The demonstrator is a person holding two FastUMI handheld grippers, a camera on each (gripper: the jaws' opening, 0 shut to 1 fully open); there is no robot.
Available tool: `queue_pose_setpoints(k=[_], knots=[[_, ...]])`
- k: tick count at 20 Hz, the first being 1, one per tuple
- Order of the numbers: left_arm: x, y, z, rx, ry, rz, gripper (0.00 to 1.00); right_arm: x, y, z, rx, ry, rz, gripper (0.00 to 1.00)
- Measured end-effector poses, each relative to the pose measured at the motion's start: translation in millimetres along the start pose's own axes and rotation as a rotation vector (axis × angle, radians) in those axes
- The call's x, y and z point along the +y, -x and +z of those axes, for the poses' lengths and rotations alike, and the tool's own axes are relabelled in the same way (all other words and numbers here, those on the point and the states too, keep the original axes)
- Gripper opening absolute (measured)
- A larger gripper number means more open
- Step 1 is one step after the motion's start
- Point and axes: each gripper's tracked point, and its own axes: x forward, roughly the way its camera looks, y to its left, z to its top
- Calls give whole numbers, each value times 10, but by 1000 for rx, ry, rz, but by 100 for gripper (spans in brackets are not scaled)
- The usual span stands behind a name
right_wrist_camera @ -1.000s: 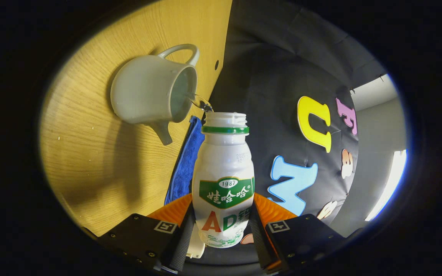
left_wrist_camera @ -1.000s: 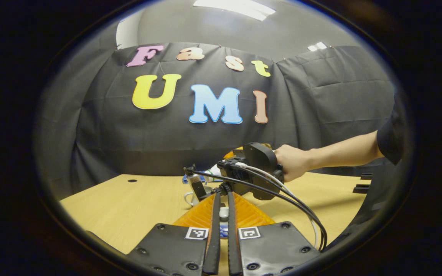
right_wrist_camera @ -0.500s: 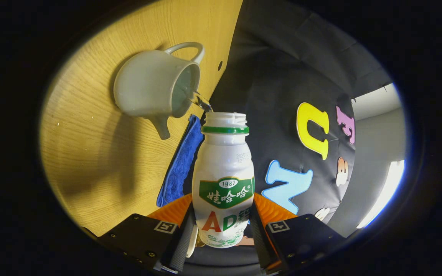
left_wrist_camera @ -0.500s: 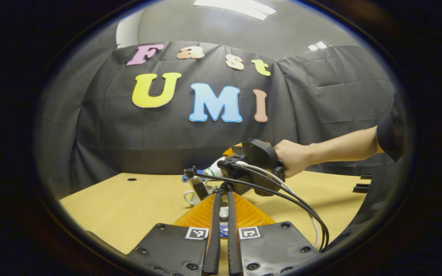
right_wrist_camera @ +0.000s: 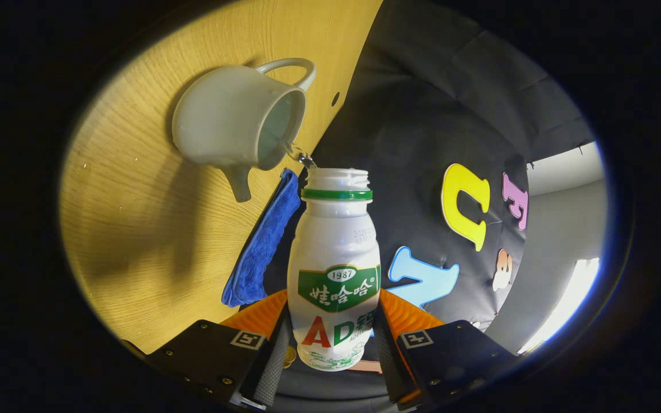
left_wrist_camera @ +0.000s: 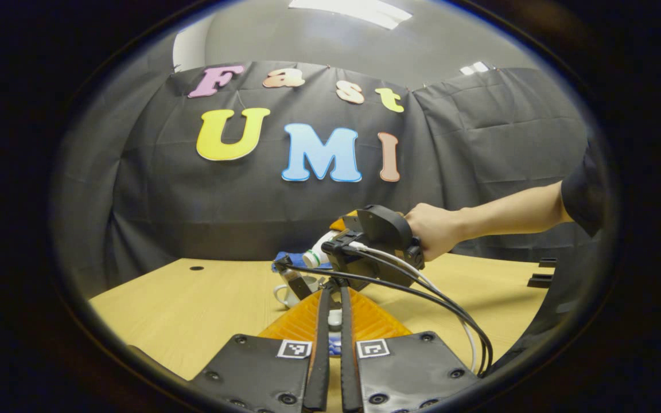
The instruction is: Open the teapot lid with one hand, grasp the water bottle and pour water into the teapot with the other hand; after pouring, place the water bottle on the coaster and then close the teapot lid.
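the right gripper (right_wrist_camera: 330, 350) has its jaws clamped on the lower body of the water bottle (right_wrist_camera: 335, 269), one finger on each side. the bottle's long axis runs straight forward along the jaws, neck leading, and it is tipped well over toward the table (right_wrist_camera: 152, 229). its open mouth sits just beside the rim of the teapot (right_wrist_camera: 233, 129), and a thin thread of water crosses from mouth to opening. the teapot stands open on the table, spout pointing away from the bottle and handle on the far side. a blue cloth (right_wrist_camera: 264, 244) lies on the table just beyond the pot; whether it is the coaster cannot be told.

in the left gripper view, the left gripper (left_wrist_camera: 333, 338) has its jaws close together with a small white and blue object between them, likely the teapot lid (left_wrist_camera: 335, 321), though too little of it shows to be sure they press on it. ahead, the right gripper and the hand (left_wrist_camera: 436, 229) holding it hover over the teapot.

the stream looks slight, so the pour seems near its end. what follows turns on swinging the bottle's axis back upright.
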Motion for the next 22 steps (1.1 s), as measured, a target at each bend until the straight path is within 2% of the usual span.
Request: queue_pose_setpoints(k=[3,4,5,6,7,8,11,12,19,20,22], knots=[[2,6,17,0,0,0,14,-23,-3,8,-2,21,-7,70],[0,5,8,0,0,0,19,-30,-9,13,-3,28,-7,70],[-1,4,1,2,-1,0,19,-31,-6,17,-4,34,-9,70],[2,3,-6,2,-2,1,14,-40,-11,22,-5,45,-11,70],[1,2,2,3,-2,1,14,-42,-15,30,-7,54,-14,70],[-1,6,-4,3,-3,2,19,-46,-10,31,-7,56,-16,70],[0,4,10,1,-5,2,19,-53,-6,46,-9,61,-17,70],[-4,5,-8,3,-6,2,14,-53,-9,45,-10,67,-18,70],[-3,-3,-6,7,-13,0,14,-100,-6,68,-21,113,-34,70],[-5,0,-14,7,-13,0,19,-111,-10,77,-24,119,-38,70],[-3,-1,-14,8,-14,2,19,-129,-17,86,-27,130,-43,70]])
